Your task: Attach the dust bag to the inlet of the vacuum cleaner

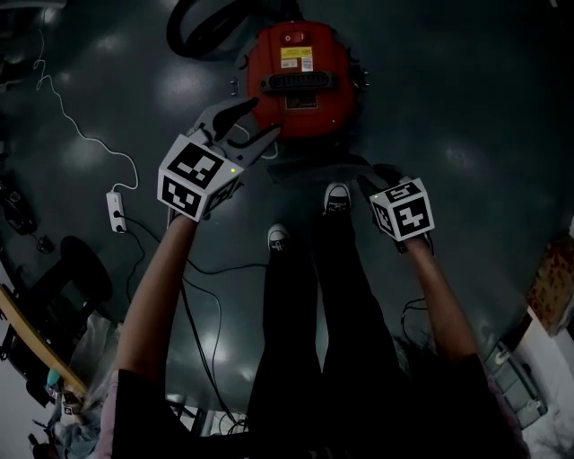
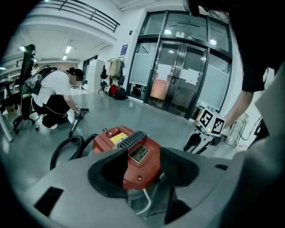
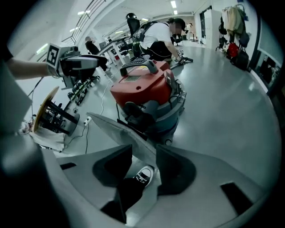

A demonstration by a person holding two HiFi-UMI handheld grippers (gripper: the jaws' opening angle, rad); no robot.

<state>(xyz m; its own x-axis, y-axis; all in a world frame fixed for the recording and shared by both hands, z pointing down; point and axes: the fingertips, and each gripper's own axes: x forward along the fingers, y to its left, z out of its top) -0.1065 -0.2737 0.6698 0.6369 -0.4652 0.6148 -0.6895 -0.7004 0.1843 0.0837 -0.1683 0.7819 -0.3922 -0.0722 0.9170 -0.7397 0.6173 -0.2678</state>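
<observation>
The red vacuum cleaner point(image 1: 303, 79) stands on the dark floor ahead of me, with its inlet end point(image 3: 139, 114) turned towards me. A flat grey dust bag point(image 3: 119, 132) slants from that end down between the jaws of my right gripper point(image 3: 144, 165). Those jaws stand wide and their pads are off the bag. The right gripper point(image 1: 375, 182) points steeply down by my shoes. My left gripper point(image 1: 263, 118) hovers over the vacuum's near edge, open and empty. In the left gripper view the red body point(image 2: 133, 156) shows through the gap of the left gripper point(image 2: 142, 171).
A black hose point(image 1: 193, 27) curls behind the vacuum. A white power strip point(image 1: 115, 211) and its cord lie on the floor at left. My two shoes point(image 1: 336, 198) stand just before the vacuum. A crouching person point(image 2: 49, 98) works farther off, and glass doors point(image 2: 178, 84) close the hall.
</observation>
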